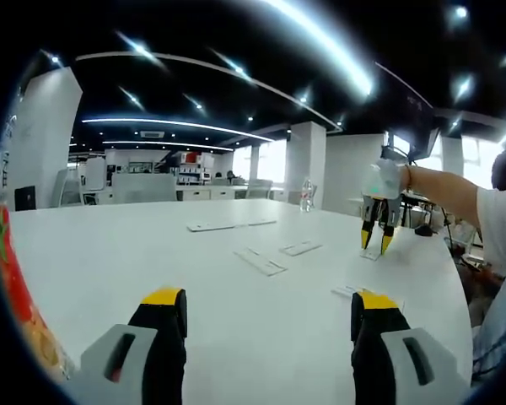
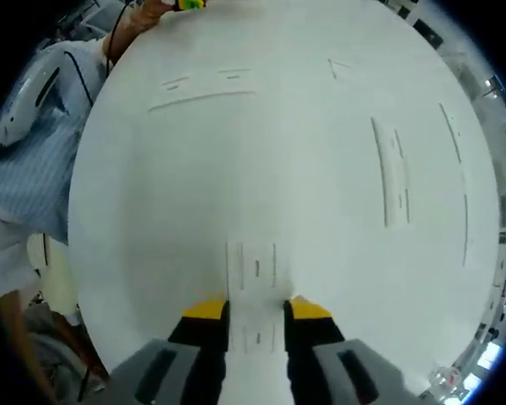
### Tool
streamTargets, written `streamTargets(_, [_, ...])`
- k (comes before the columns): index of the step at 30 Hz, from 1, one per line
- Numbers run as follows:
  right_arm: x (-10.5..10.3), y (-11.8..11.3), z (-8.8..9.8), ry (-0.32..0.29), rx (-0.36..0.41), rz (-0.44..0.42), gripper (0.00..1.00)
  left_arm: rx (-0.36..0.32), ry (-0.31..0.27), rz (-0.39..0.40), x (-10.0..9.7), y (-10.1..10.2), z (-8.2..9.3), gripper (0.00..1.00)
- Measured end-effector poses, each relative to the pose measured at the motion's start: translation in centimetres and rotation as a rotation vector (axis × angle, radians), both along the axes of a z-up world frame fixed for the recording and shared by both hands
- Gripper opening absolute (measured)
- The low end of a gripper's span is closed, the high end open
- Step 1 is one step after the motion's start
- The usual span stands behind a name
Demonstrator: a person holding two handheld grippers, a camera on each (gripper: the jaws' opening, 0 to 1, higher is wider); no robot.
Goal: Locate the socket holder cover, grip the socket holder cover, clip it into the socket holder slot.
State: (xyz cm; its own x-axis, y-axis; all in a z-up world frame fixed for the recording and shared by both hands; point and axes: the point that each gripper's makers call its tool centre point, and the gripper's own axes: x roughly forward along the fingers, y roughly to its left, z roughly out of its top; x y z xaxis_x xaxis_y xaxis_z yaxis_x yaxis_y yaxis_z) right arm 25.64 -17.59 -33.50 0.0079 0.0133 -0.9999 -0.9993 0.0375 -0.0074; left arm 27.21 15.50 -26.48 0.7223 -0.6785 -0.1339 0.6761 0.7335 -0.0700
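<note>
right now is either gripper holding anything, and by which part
The left gripper is open and holds nothing. The right gripper straddles the near end of a white strip on the table; whether it is clamped cannot be told.

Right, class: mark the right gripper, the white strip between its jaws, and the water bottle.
right gripper (image 2: pixel 256 310), right gripper view, between fingertips.
white strip (image 2: pixel 255 272), right gripper view, its middle.
water bottle (image 1: pixel 307 196), left gripper view, its body.

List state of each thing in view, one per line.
left gripper: open, nothing between jaws, above table.
right gripper: jaws straddling a white strip; contact unclear.
white strip: flat on table, under right gripper.
long white strip: flat, untouched.
paired strips: flat, mid-table.
bottle: upright at far edge.
</note>
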Motion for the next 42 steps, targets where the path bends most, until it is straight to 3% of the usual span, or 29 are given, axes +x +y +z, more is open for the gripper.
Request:
streamTargets(19, [-0.4,-0.2,0.4,-0.01,-0.03,0.007,0.26,0.003,0.01,-0.004,0.0,-0.1,-0.2,0.79])
streamTargets(30, [-0.7,-0.3,1.5,-0.02,-0.029,0.002,0.25,0.005,0.014,-0.013,-0.1,-0.3,-0.3,0.79])
streamTargets(42, [0.5,-1.0,3.1,-0.06,-0.059,0.003,0.25,0.023,0.029,-0.036,-0.4,-1.0,-0.8,0.79])
